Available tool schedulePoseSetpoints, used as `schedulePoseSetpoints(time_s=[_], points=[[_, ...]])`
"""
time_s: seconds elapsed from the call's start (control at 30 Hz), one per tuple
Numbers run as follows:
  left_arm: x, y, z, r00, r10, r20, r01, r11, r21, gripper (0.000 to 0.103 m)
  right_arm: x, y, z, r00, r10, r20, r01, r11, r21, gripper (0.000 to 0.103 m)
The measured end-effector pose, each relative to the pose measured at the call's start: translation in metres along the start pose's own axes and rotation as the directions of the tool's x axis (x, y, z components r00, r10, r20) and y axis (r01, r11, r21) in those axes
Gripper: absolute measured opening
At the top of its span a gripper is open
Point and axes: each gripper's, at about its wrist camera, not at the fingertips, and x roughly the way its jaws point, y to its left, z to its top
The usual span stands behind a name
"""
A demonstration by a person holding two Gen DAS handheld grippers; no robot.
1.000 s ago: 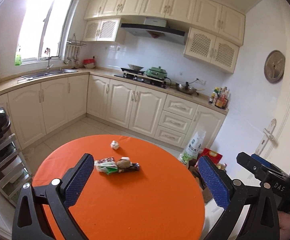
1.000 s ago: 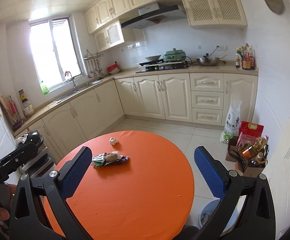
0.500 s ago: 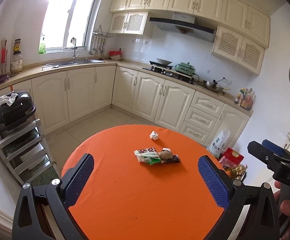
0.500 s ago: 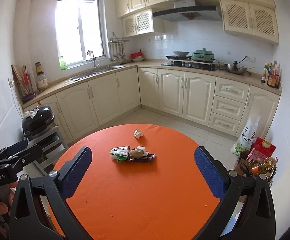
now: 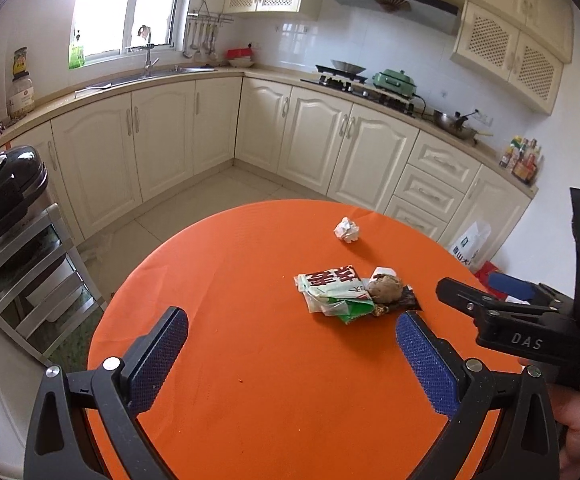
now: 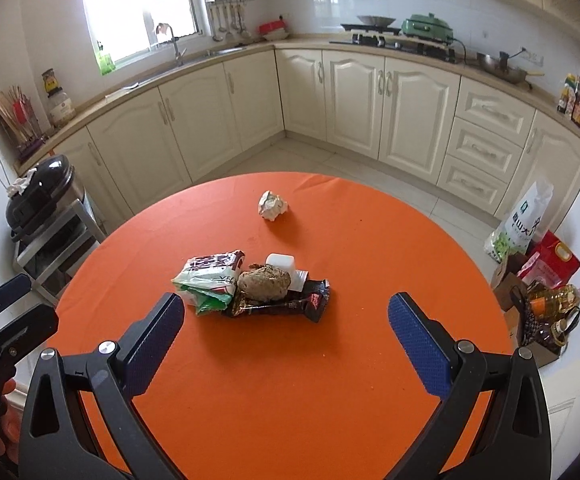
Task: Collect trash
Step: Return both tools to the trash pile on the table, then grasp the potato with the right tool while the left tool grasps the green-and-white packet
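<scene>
A pile of trash lies mid-table on the round orange table [image 5: 249, 380]: a green-and-white wrapper [image 5: 332, 288] [image 6: 207, 276], a brown crumpled lump [image 5: 386, 288] [image 6: 263, 282], a dark wrapper [image 6: 290, 304] and a small white block [image 6: 279, 262]. A crumpled white paper ball [image 5: 346, 230] [image 6: 272, 205] lies farther back. My left gripper [image 5: 292, 356] is open and empty, above the table short of the pile. My right gripper [image 6: 285, 344] is open and empty, just short of the pile. The right gripper also shows in the left wrist view [image 5: 530, 320].
A black appliance on a metal rack [image 5: 5, 208] [image 6: 45, 200] stands left of the table. Bags, a box and oil bottles [image 6: 538, 280] sit on the floor at the right. Cream kitchen cabinets [image 5: 330, 136] line the far walls.
Both grippers have moved forward and down toward the table; the trash pile looks larger and nearer. Both stay open and empty.
</scene>
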Motion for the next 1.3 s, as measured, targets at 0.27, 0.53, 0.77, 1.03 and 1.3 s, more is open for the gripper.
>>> schedulePoseSetpoints(time_s=[0.27, 0.53, 0.77, 1.03, 1.3], points=[[0.072, -0.011, 0.053, 0.998, 0.001, -0.057, -0.001, 1.000, 0.010, 0.102, 0.075, 0.004, 0.001, 0.993, 0.027, -0.112, -0.026, 1.000, 0.015, 0.078], [0.123, -0.015, 0.072, 0.995, 0.005, -0.095, -0.004, 1.000, 0.009, 0.102, 0.099, 0.013, -0.005, 0.989, 0.051, -0.136, -0.056, 0.998, -0.037, 0.038], [0.150, -0.028, 0.074, 0.994, -0.008, -0.110, 0.013, 0.999, 0.042, 0.102, 0.076, -0.002, -0.008, 0.991, 0.111, -0.077, -0.111, 0.994, -0.001, 0.038], [0.213, -0.053, 0.081, 0.985, 0.031, -0.167, -0.016, 0.996, 0.089, 0.102, 0.057, -0.035, -0.005, 0.994, 0.096, -0.044, -0.094, 0.995, 0.044, 0.038], [0.277, -0.071, 0.100, 0.978, 0.034, -0.207, -0.016, 0.996, 0.089, 0.074, 0.054, -0.054, -0.009, 0.993, 0.116, -0.032, -0.113, 0.990, 0.080, 0.038]])
